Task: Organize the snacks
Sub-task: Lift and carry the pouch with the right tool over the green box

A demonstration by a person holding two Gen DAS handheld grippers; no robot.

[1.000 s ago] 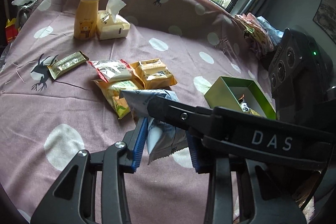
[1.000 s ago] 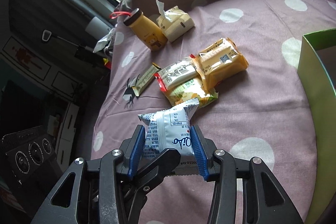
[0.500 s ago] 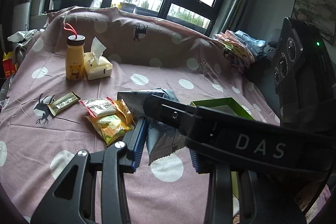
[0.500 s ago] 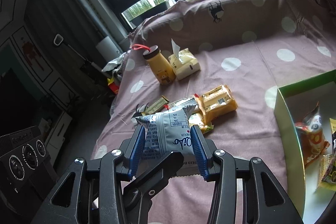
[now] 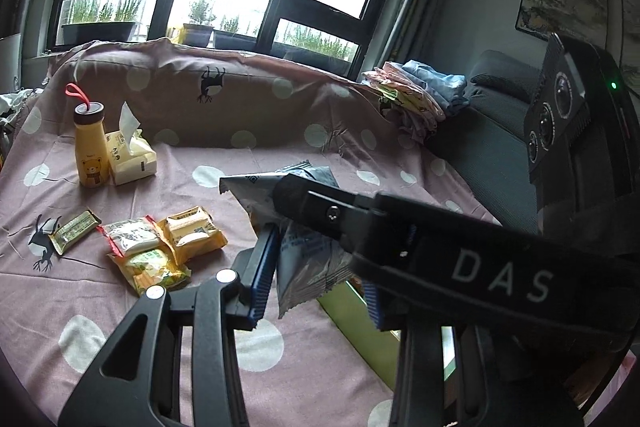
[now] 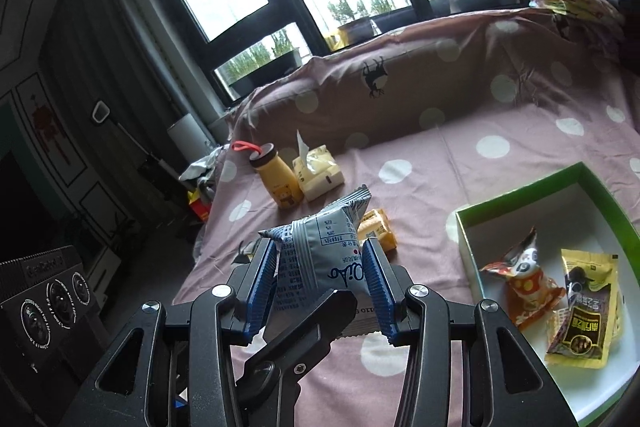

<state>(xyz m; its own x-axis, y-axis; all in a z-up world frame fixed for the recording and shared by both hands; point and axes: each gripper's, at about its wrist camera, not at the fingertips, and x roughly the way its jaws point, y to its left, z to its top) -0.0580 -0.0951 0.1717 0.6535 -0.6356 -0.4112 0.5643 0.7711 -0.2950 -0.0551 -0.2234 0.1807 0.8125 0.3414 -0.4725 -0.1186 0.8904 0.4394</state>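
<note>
A grey-blue snack packet (image 6: 324, 259) is held in the air above the bed, and both grippers appear around it. My right gripper (image 6: 320, 287) is shut on it. In the left wrist view the same packet (image 5: 304, 251) hangs between the blue pads of my left gripper (image 5: 316, 283); the right gripper's black body crosses in front and hides the right pad. The green box (image 6: 516, 199) with several snack packets (image 6: 580, 315) inside lies at the right. Loose yellow and silver packets (image 5: 160, 247) lie on the pink dotted sheet at the left.
A yellow bear bottle (image 5: 91, 147) and a tissue pack (image 5: 130, 157) stand at the back left. A small bar (image 5: 74, 231) lies beside the loose packets. Folded clothes (image 5: 416, 95) are piled at the back right. A dark sofa (image 5: 492, 147) borders the bed.
Both grippers have risen and tilted up with the grey-blue packet, moving right toward the green box. The box interior now shows in the right wrist view.
</note>
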